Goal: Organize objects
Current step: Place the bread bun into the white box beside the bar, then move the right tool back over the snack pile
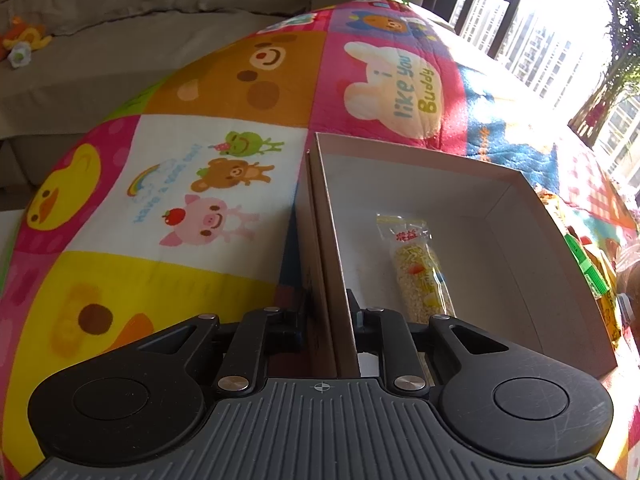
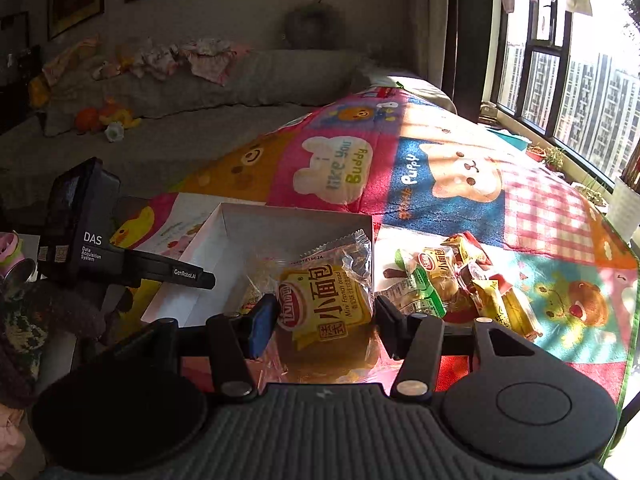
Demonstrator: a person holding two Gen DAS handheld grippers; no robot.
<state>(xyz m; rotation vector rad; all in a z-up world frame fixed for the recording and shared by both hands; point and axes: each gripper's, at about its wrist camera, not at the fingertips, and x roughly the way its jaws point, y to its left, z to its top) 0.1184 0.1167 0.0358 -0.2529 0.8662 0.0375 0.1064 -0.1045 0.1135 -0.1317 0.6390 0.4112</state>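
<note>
bun: small wrapped bread in crinkly clear film with a yellow printed label; held up between the right fingers, in front of the box and above the blanket.
handling: judged light and soft; squashes if pinched hard. Film looks slick, so a grip across the body is safer than one on the crimped end.
grip point: right gripper has it across the width, one finger at each side of the pack; clenched on it, moderately wide.
box: shallow cardboard box, white inside, lying on the blanket; likely the place for the snacks.
bar: one long clear-wrapped grain bar lies flat on the box floor, near the left wall.
left gripper: nearly closed, pinching the box's left wall between its fingers, apparently steadying it.
pile: loose wrapped snacks, yellow and green packs, heaped on the blanket just right of the box; not yet sorted.
blanket: bright cartoon patchwork, soft surface; box may shift on it.
beyond: grey sofa with toys, window in strong sun.
</note>
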